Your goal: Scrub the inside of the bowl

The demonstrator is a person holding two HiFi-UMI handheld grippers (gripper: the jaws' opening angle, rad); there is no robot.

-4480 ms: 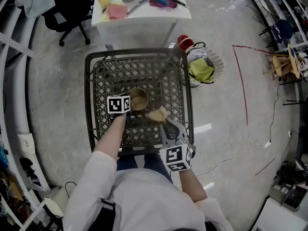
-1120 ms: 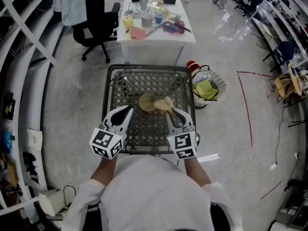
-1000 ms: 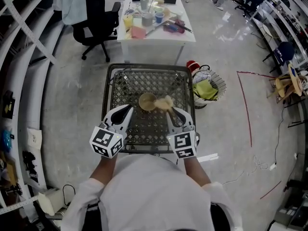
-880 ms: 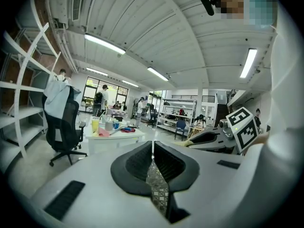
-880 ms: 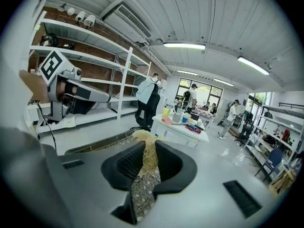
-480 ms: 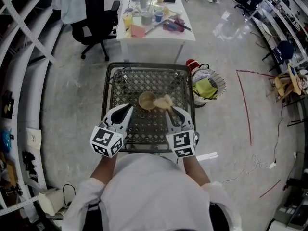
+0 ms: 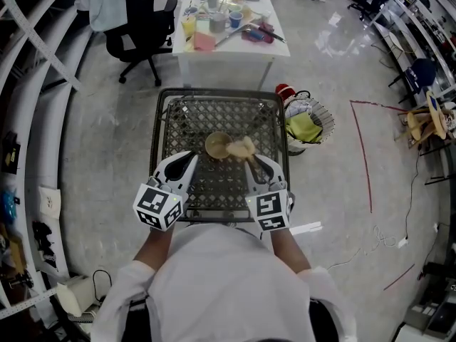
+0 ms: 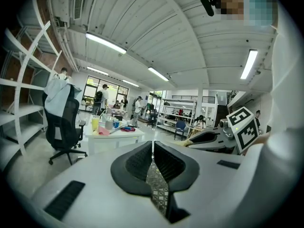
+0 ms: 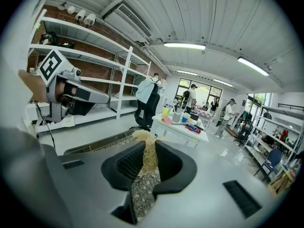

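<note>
Left gripper (image 7: 188, 160): near left over the mesh tabletop (image 7: 214, 93), your jaws pressed together, nothing between them.
Right gripper (image 7: 251, 164): near right, your jaws clamped on the scrubber (image 7: 241, 148), tan fibre tuft poking past the tips.
Scrubber: at the right rim of the bowl (image 7: 216, 146); touching or just over it, can't tell.
Bowl: upright mid-tabletop, just beyond and between your grippers, apart from the left one.
Far: white tabletop (image 7: 228, 38) with cups; black chair (image 7: 135, 20) far left.

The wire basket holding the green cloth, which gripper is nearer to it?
Right. The right gripper is over the mesh table's right side, toward the basket; the left gripper is over the table's left side, farther off.
</note>
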